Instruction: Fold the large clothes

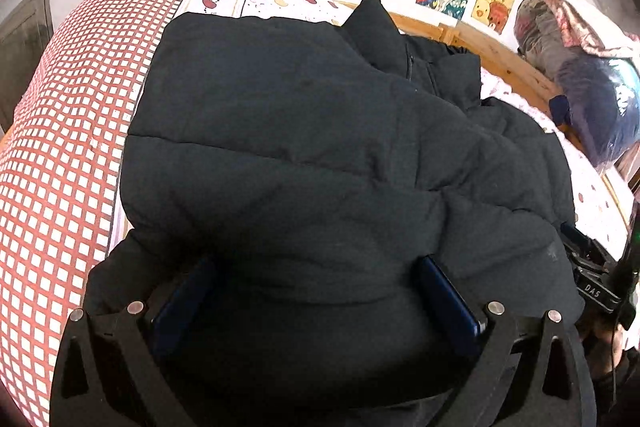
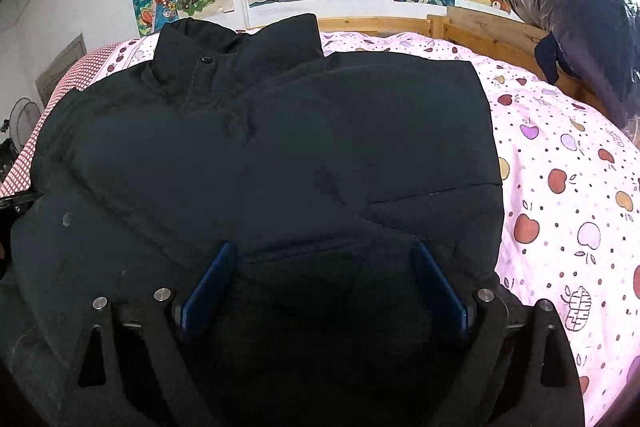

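A black padded jacket [image 1: 304, 155] is laid across a bed, its collar [image 2: 240, 47] at the far end toward the wall and its bulk spread over the pink apple-print sheet [image 2: 568, 187], with a red-checked cover [image 1: 60, 147] bordering it on the left. The sides appear to be already folded inward, so that a roughly rectangular bundle is formed; the step in hand is judged to be a release after such a fold, with the lengthwise fold not yet made.

The left gripper [image 1: 316, 299] is held low over the near hem, its blue pads spread as wide as they go; padded fabric bulges up between them, but nothing is seen to be pinched. The right gripper [image 2: 324, 287] is likewise opened wide above the near right part of the jacket, and no cloth is clamped by it.

For the next move, the near hem would probably have to be taken at both corners and carried toward the collar; the thick filling is expected to spring back, so a deep bite of fabric is called for.

At the far right, a clear plastic bag [image 2: 568, 19] is seen beside the wooden bed rail [image 2: 492, 27]; it is stuffed with soft goods, bedding or clothing, though exactly what cannot be told.
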`<state>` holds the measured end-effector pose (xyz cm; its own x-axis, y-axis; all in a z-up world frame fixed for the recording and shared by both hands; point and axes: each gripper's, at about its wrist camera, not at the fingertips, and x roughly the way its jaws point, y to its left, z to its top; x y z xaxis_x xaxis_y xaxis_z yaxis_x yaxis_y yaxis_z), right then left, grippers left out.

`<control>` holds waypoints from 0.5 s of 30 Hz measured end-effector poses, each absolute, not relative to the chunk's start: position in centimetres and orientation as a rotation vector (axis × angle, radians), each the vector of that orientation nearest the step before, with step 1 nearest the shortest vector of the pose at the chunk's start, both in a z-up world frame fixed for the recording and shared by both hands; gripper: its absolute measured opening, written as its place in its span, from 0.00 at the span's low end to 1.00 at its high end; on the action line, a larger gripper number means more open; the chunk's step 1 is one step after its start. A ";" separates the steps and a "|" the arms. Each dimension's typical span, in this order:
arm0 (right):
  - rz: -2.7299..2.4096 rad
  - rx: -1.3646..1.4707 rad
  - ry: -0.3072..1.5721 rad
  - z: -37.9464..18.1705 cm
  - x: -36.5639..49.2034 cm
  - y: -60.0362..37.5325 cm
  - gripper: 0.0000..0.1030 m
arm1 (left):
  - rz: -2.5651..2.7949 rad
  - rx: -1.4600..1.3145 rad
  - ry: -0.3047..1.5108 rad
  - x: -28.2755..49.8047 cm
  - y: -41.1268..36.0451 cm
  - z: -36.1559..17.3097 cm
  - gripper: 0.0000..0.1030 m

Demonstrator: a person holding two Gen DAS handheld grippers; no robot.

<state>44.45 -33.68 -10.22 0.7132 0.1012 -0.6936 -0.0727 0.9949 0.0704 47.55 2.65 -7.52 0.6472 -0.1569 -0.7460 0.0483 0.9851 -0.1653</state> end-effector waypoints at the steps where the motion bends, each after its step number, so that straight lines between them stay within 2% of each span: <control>1: 0.097 0.042 0.768 -10.3 44.5 -33.7 0.86 | -0.127 -0.153 0.845 47.3 2.9 -7.5 1.00; 11: 0.085 0.065 0.771 -10.4 44.5 -33.6 0.95 | -0.194 -0.301 0.738 45.2 5.1 -6.3 1.00; 15: 0.041 0.082 0.826 -9.5 44.4 -33.9 0.95 | -0.104 -0.300 0.747 44.9 5.9 -3.7 1.00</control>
<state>44.43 -33.86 -9.50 0.6774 0.0683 -0.7325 -0.0045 0.9960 0.0888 44.92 5.86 -3.71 0.7311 -0.1986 -0.6527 -0.0130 0.9524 -0.3045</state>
